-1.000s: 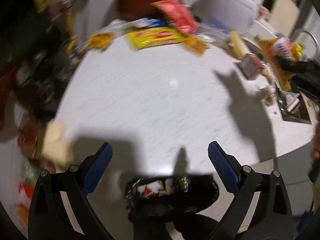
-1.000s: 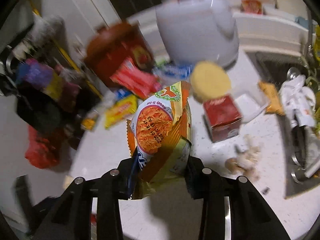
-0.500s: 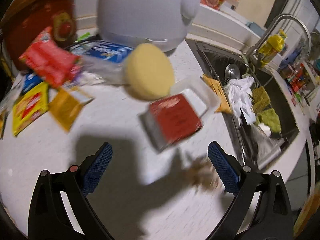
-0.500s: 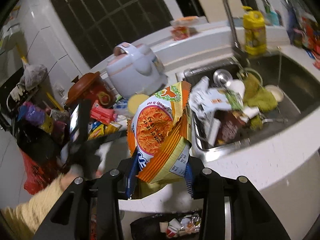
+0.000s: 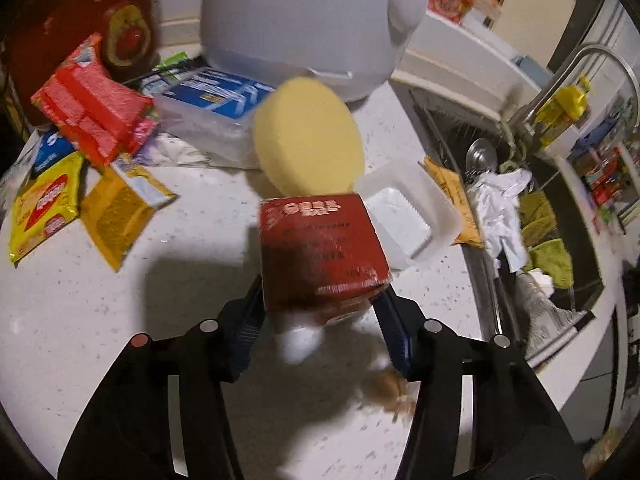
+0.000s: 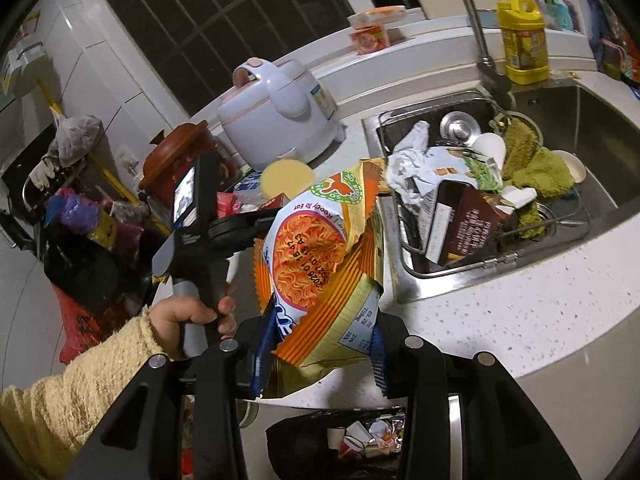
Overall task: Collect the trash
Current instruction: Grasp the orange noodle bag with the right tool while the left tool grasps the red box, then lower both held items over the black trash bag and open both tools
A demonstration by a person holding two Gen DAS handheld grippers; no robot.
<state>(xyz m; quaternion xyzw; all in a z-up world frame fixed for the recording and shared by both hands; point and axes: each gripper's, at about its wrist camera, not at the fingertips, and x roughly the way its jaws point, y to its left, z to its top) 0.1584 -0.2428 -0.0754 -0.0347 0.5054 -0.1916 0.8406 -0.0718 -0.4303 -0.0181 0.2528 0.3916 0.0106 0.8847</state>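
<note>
- The left gripper [image 5: 320,312] has its fingers closed partway around a red box [image 5: 320,254], one blue pad on each side of the box's near end; the box sits on the white speckled tabletop [image 5: 80,300].
- Print on the box's top is blurred and hard to read.
- A yellow round sponge [image 5: 308,140] leans just behind the box, and a clear plastic tray [image 5: 412,216] lies touching the box's right side.
- Far left on the tabletop lie a red wrapper [image 5: 92,108] and a yellow packet [image 5: 42,204]; a white rice cooker [image 5: 308,16] stands behind, its top cut off by the frame.
- Crumbs near the right finger are smeared by blur.
- The right gripper [image 6: 320,344] has its fingers clamped on an orange noodle packet [image 6: 324,268], held up off the tabletop, near the sink [image 6: 592,120].
- The packet hides much of the tabletop behind it.
- Below the gripper, a black trash bag [image 6: 304,436] with scraps shows, partly hidden by the gripper frame.
- In the right wrist view the person's left hand [image 6: 188,316] grips the other tool's handle.
</note>
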